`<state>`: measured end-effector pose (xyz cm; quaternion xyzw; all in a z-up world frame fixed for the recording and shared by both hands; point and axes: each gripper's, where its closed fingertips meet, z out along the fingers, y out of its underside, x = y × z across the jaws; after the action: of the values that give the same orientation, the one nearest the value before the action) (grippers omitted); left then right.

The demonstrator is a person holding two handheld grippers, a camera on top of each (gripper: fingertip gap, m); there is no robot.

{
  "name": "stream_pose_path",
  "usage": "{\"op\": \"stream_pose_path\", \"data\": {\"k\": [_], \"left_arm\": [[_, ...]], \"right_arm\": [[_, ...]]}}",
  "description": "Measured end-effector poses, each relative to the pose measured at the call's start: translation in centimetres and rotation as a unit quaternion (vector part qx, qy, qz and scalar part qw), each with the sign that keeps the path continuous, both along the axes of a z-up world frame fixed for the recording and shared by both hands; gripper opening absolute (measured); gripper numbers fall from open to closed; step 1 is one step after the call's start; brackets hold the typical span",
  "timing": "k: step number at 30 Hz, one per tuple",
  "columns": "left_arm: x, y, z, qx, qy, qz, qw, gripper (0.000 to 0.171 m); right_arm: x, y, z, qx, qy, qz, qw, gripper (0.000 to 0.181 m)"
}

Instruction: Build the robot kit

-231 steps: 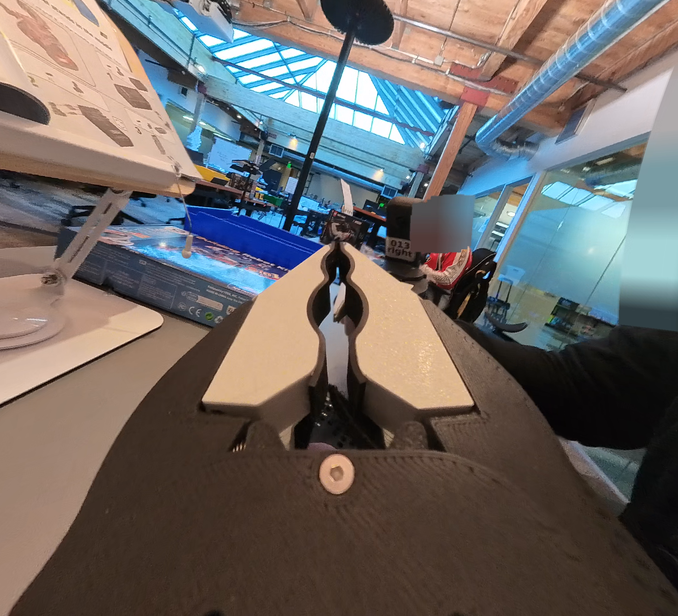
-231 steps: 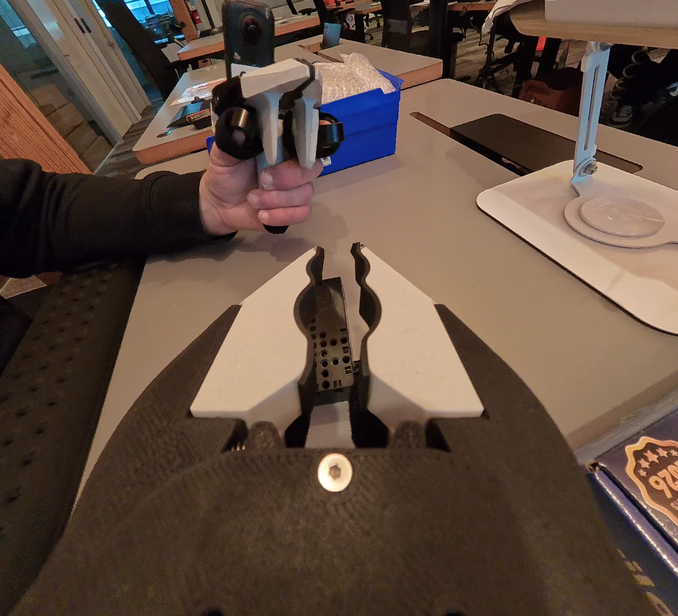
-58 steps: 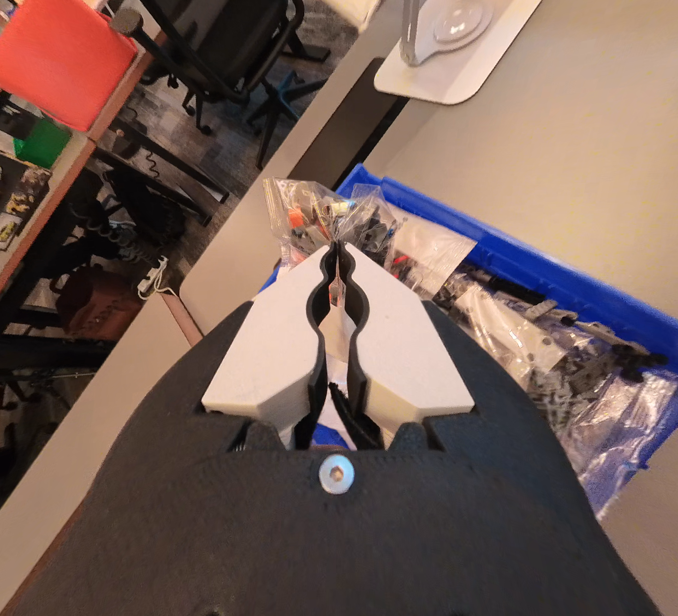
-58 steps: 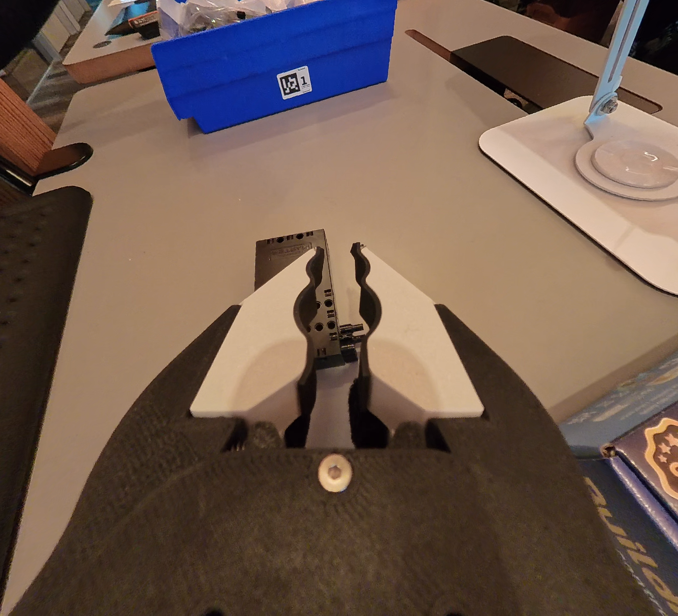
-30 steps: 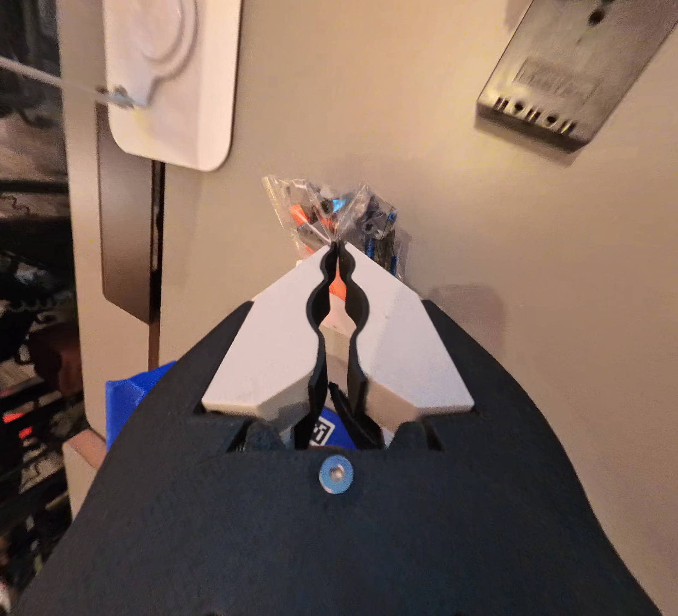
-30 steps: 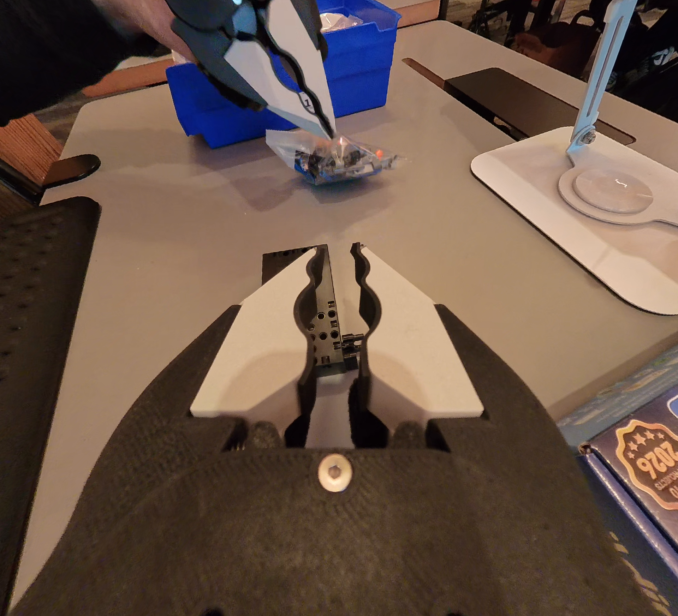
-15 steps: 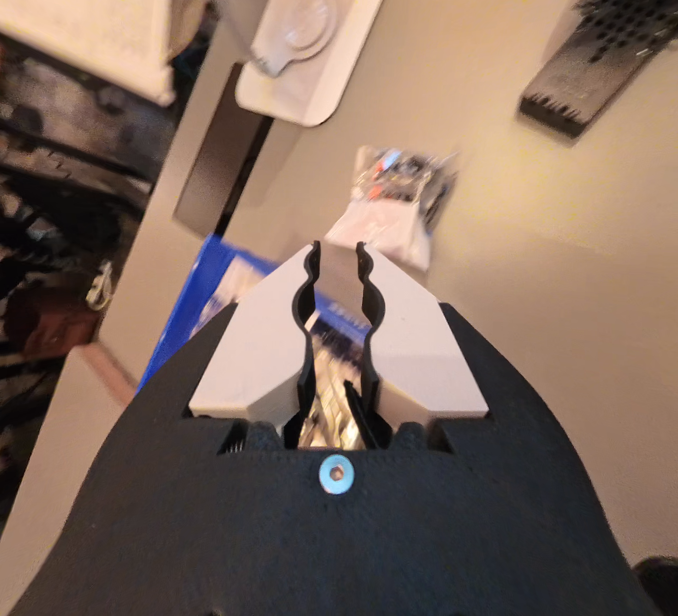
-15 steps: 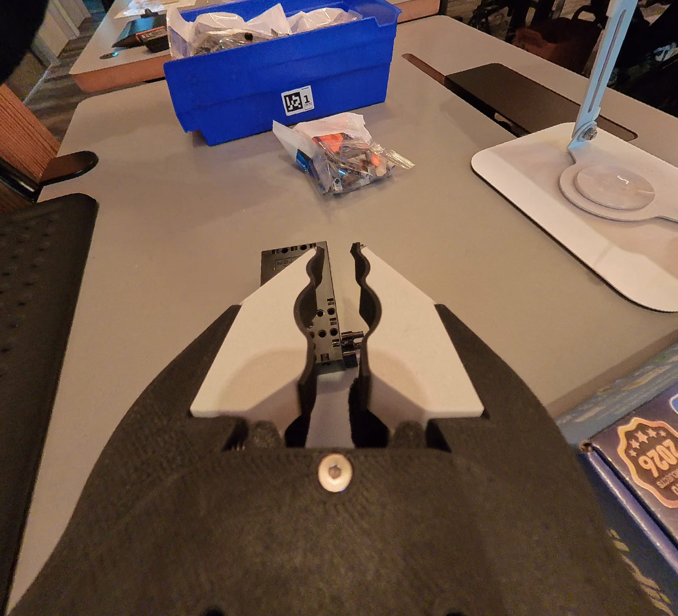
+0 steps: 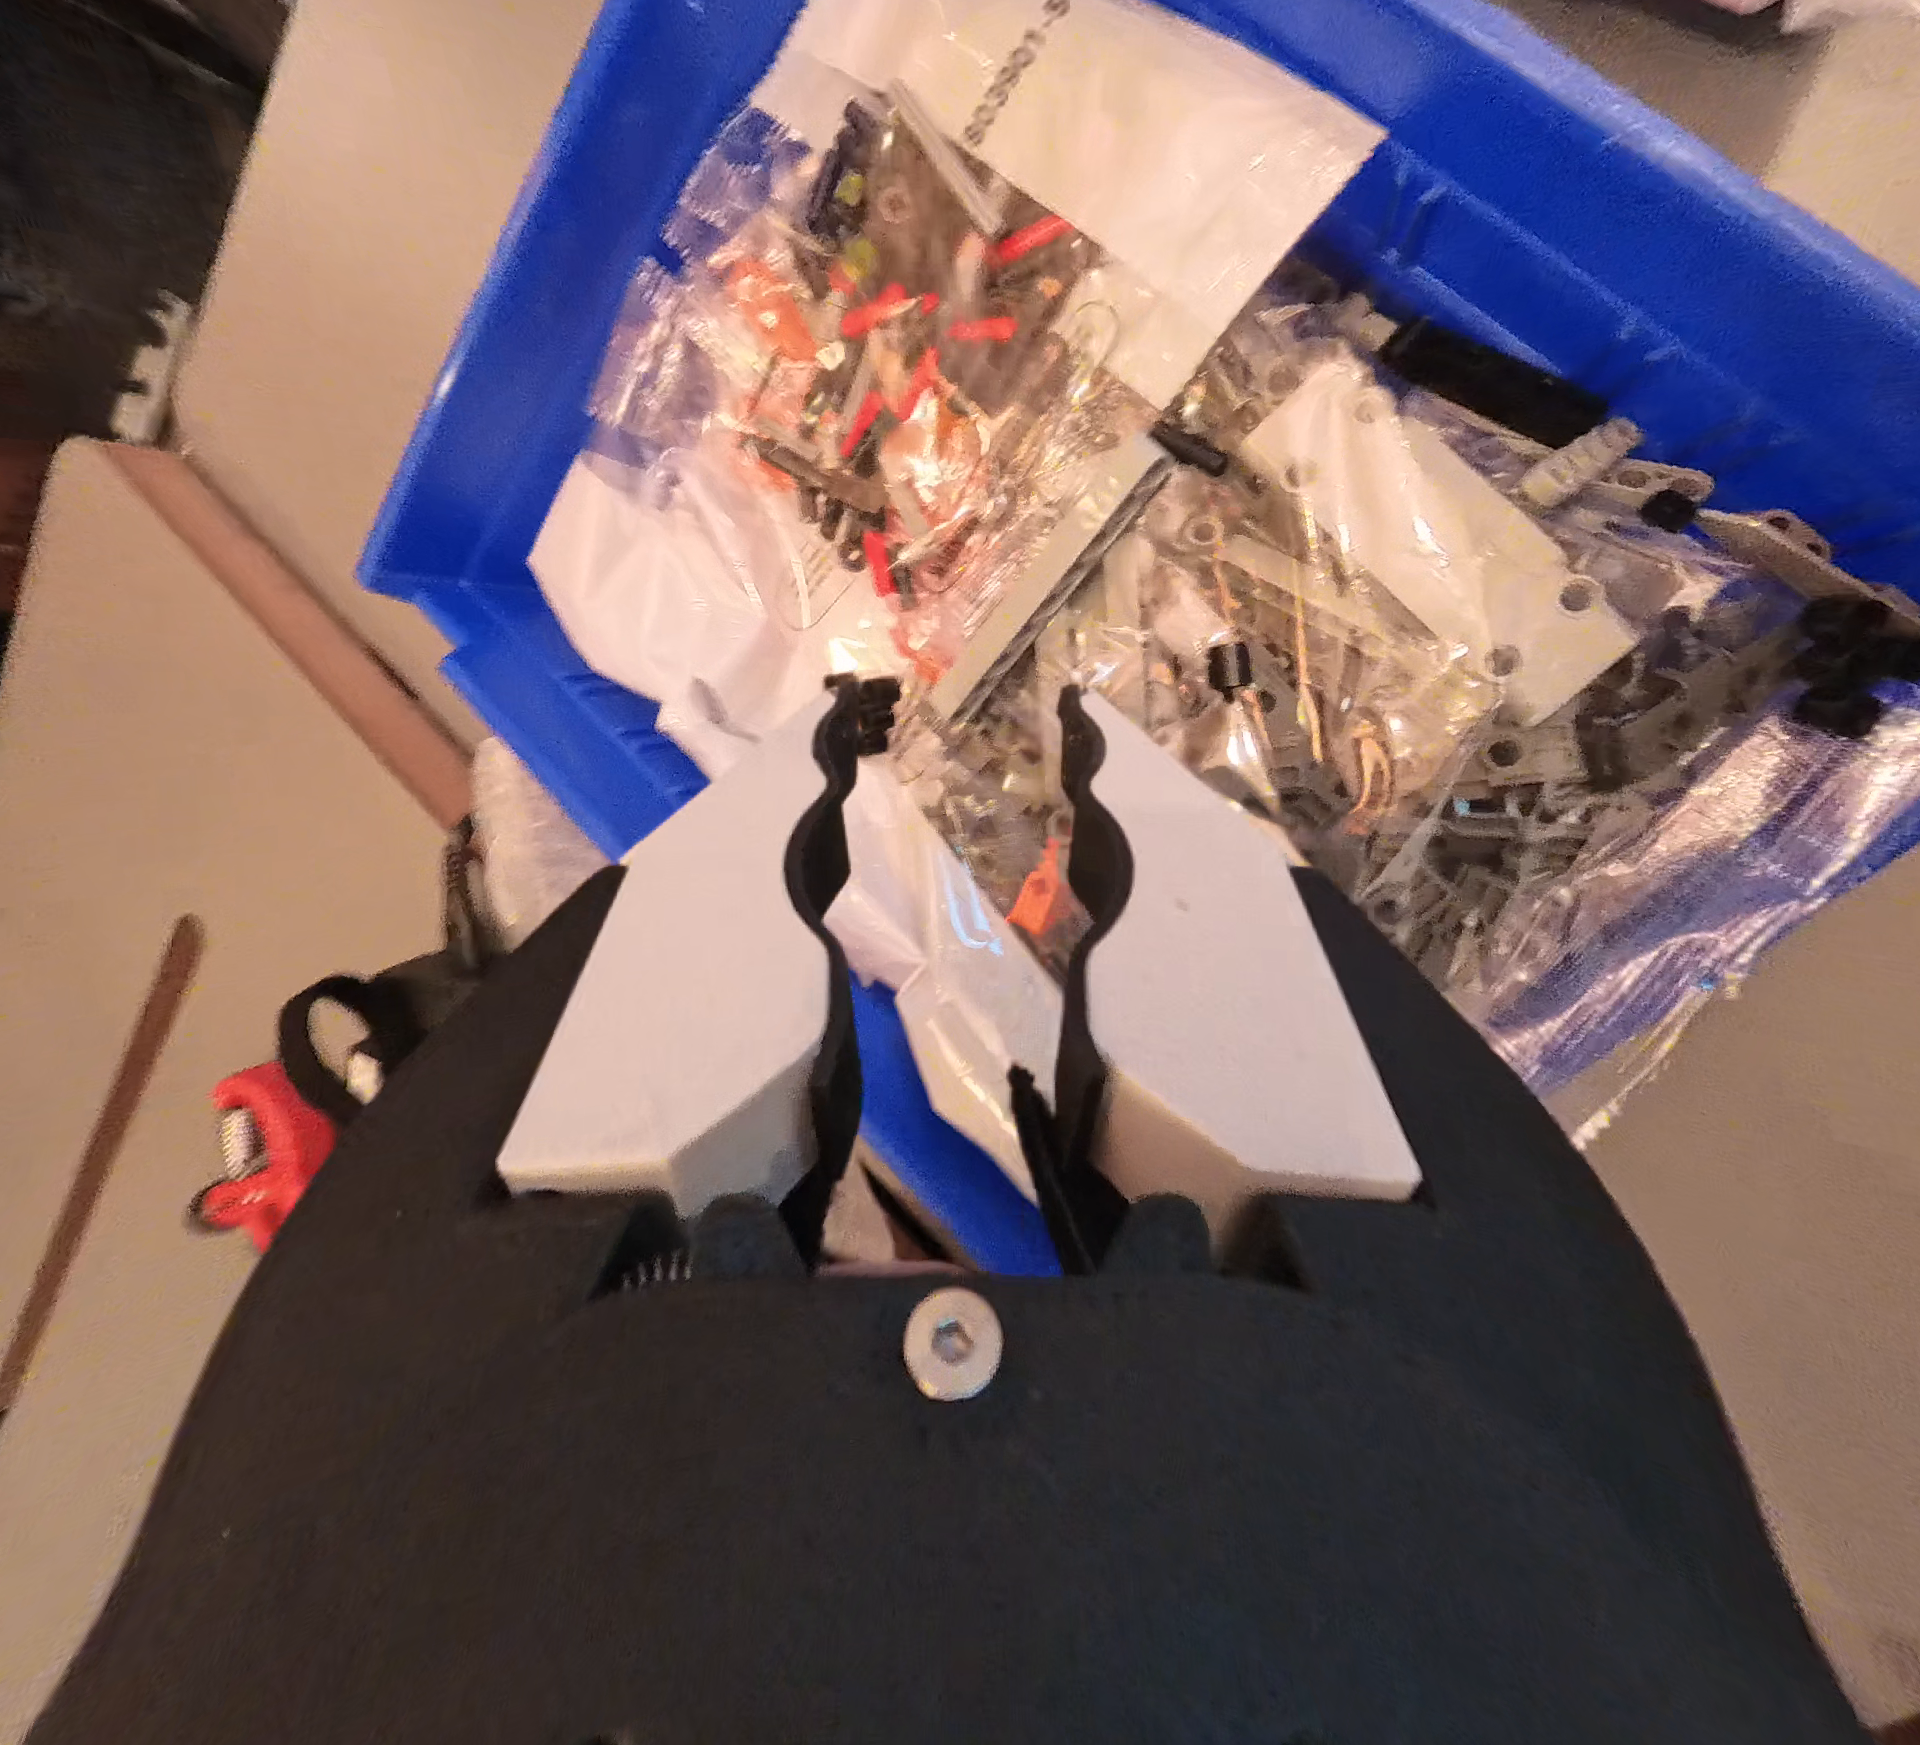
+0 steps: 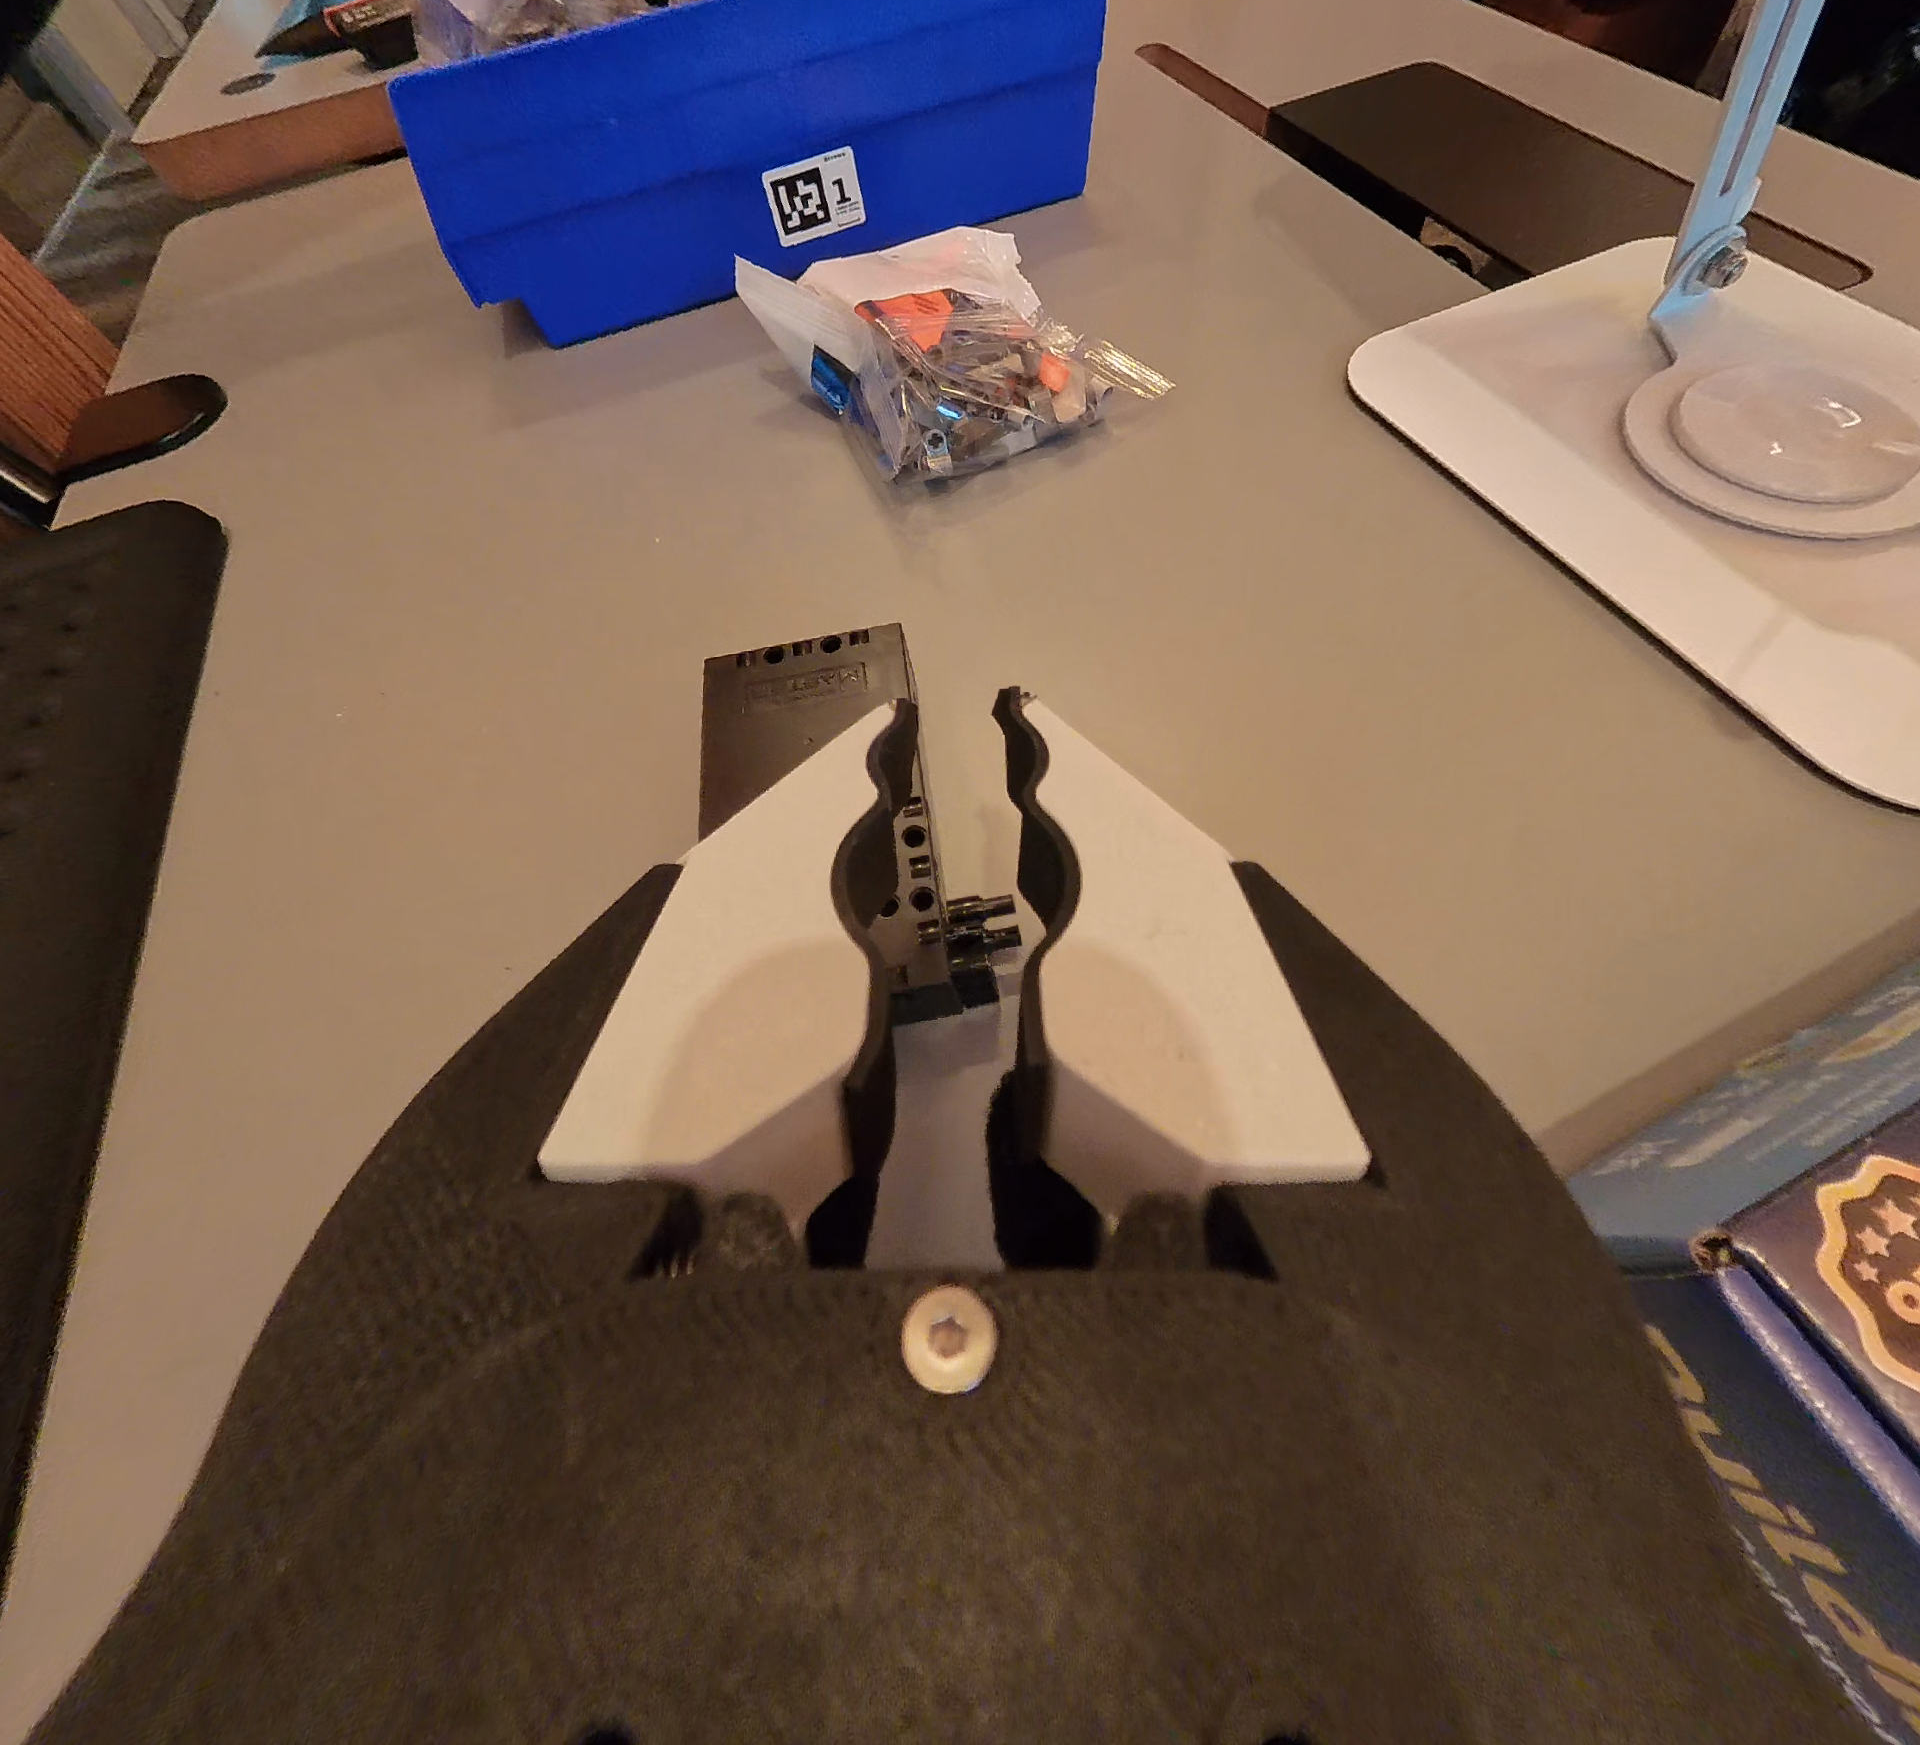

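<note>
Hovering over the blue bin (image 9: 1538, 168), the left gripper (image 9: 961, 703) has its jaws apart with nothing between them, tips just above the clear bags of small parts heaped inside. One bag (image 9: 904, 324) with red and orange pieces lies toward the bin's far-left corner; a second bag (image 9: 1455, 656) of grey and black pieces fills the right side and spills over the rim. A red-and-black object (image 9: 270, 1145) sits on the neighbouring desk just outside the bin, too blurred to identify.

Across the grey table (image 10: 468, 656), the right gripper (image 10: 961, 708) rests low, jaws apart around a black perforated block (image 10: 800, 708) that lies flat on the surface. The block sits against the left finger, with clear space between it and the right one, so it is not clamped. Ahead lies a loose bag (image 10: 956, 365) of mixed parts, just in front of the bin's labelled wall. A white stand base (image 10: 1558, 469) occupies the right side, and the corner of a dark blue box (image 10: 1787, 1280) shows at the near right edge. The left gripper's tip shows above the bin at the top of this view.
</note>
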<state>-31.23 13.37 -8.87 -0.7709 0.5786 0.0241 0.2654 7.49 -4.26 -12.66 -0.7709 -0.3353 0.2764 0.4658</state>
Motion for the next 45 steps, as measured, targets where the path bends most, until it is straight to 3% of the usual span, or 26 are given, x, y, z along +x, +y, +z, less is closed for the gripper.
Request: {"op": "stream_pose_path", "data": {"k": [4, 6, 9, 14, 19, 21, 24, 29, 31, 36, 45], "left_arm": [[0.8, -0.2, -1.8, -0.030, -0.018, -0.009, 0.999, 0.035], [0.7, -0.5, -1.1, -0.019, -0.026, -0.013, 0.999, 0.036], [0.3, -2.8, 0.7, -0.048, -0.059, -0.012, 0.997, 0.044], [-2.3, -8.5, 0.1, -0.142, -0.028, -0.012, 0.989, 0.050], [-4.5, -9.8, -1.7, -0.159, 0.002, 0.030, 0.987, 0.057], [-3.8, -10.3, -2.3, -0.179, -0.009, 0.018, 0.984, 0.060], [-2.6, -9.4, -2.8, -0.162, -0.023, 0.018, 0.986, 0.023], [-2.5, -9.3, -2.9, -0.101, 0.020, -0.011, 0.995, 0.015], [-2.5, -9.0, -2.2, -0.074, 0.009, -0.015, 0.997, 0.002], [-2.2, -8.7, -1.4, -0.039, -0.007, -0.025, 0.999, 0.000], [-0.5, -6.5, 2.8, 0.062, -0.019, -0.031, 0.997, 0.000]], "right_arm": [[0.0, 0.0, -0.2, -0.004, 0.001, 0.002, 1.000, 0.016], [0.0, 0.0, -0.3, -0.006, -0.001, 0.003, 1.000, 0.016], [0.0, 0.0, -0.3, -0.007, 0.001, 0.002, 1.000, 0.016], [-0.3, -0.1, -0.4, -0.011, 0.001, 0.007, 1.000, 0.016], [-0.5, -0.3, -0.2, -0.007, -0.003, 0.010, 1.000, 0.016], [-0.5, -0.3, -0.2, -0.007, -0.003, 0.009, 1.000, 0.017], [-0.4, -0.3, -0.1, -0.005, -0.003, 0.007, 1.000, 0.017], [-0.4, -0.3, 0.2, 0.000, -0.001, 0.006, 1.000, 0.016], [-0.4, -0.3, 0.3, 0.001, -0.001, 0.007, 1.000, 0.016], [-0.6, -0.4, 0.4, 0.003, -0.001, 0.009, 1.000, 0.016], [-0.6, -0.4, 0.3, 0.001, -0.001, 0.009, 1.000, 0.016]]}}
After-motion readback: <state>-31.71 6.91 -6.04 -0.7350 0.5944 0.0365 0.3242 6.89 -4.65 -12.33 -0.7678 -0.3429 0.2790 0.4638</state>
